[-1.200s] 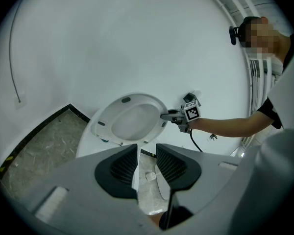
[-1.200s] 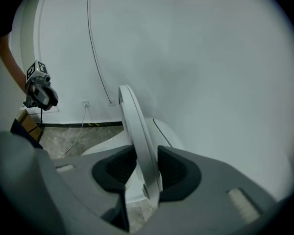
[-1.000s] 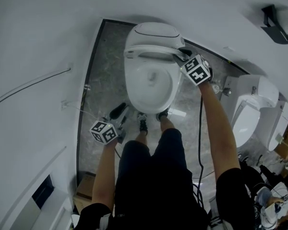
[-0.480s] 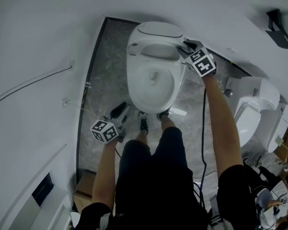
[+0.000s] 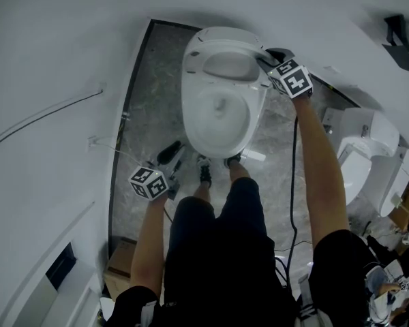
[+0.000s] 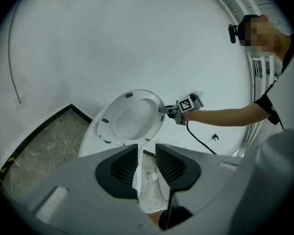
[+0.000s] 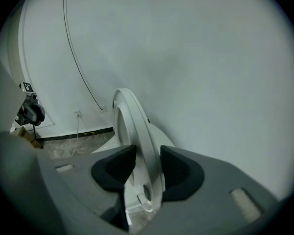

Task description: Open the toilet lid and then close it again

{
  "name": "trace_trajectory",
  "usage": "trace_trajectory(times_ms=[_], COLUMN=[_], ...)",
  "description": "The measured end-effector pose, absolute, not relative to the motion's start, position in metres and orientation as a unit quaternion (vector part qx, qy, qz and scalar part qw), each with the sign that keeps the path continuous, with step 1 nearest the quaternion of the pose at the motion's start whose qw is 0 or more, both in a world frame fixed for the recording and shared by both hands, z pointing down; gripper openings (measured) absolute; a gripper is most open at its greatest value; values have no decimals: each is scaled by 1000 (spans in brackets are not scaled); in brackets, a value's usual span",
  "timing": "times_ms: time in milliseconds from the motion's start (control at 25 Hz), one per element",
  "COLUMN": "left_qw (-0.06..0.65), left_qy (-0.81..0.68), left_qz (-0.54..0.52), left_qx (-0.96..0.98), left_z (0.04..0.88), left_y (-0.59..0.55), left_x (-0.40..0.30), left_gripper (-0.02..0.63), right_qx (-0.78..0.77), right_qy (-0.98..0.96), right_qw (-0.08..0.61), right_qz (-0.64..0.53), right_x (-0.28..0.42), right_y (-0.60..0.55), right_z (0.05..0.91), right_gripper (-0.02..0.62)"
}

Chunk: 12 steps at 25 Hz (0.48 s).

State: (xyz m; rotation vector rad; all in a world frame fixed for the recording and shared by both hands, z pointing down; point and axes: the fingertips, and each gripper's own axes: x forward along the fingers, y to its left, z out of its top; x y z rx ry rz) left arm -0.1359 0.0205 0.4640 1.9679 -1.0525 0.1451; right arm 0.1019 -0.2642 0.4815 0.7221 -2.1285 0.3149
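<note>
— Where's the lid [image 5: 226, 63] at this moment?

— Up. It stands raised at the back of the toilet [image 5: 218, 125], close to the white wall [image 5: 54, 46]. The bowl below it lies uncovered. Whether the lid's back touches the wall, I can't tell.

— And what has hold of it?

— The right hand-held gripper [image 5: 262, 56]. It reaches in from the toilet's right side, arm stretched out, and has the lid by its side edge. In the right gripper view the rim runs straight up between the two dark pads, one pad on each face of it. So it is clenched on the lid, though the jaws have just eased apart a little with the rim between them.

— The other one?

— The left hand-held gripper [image 5: 172, 161] hangs low on the toilet's front left, over the grey speckled floor [image 5: 143, 101] and just beside the person's left leg. It is well apart from the lid. In its own view the jaws stand apart with nothing between them; you only see the raised lid and the right hand-held gripper far off through the gap. It is released and empty.

— Anything else around?

— The person's shoes [image 5: 203, 176] are planted right at the front of the bowl. A thin cable [image 5: 41, 121] runs along the wall on the left. A second toilet [image 5: 358, 148] stands off to the right.
</note>
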Motion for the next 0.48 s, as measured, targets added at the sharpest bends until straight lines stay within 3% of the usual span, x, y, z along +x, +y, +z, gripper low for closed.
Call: trace_trajectory(times_ms=[480], left_qw=[441], left_qy=[-427], left_qz=[58], left_qx=[787], left_z=[471], left_y=[18], left_x=[-142], left_gripper=[121], right_qx=[293], right_qy=[-852], right_qw=[414], right_qz=[130], right_x=[101], right_y=[-274], right_z=[483], right_gripper=[156])
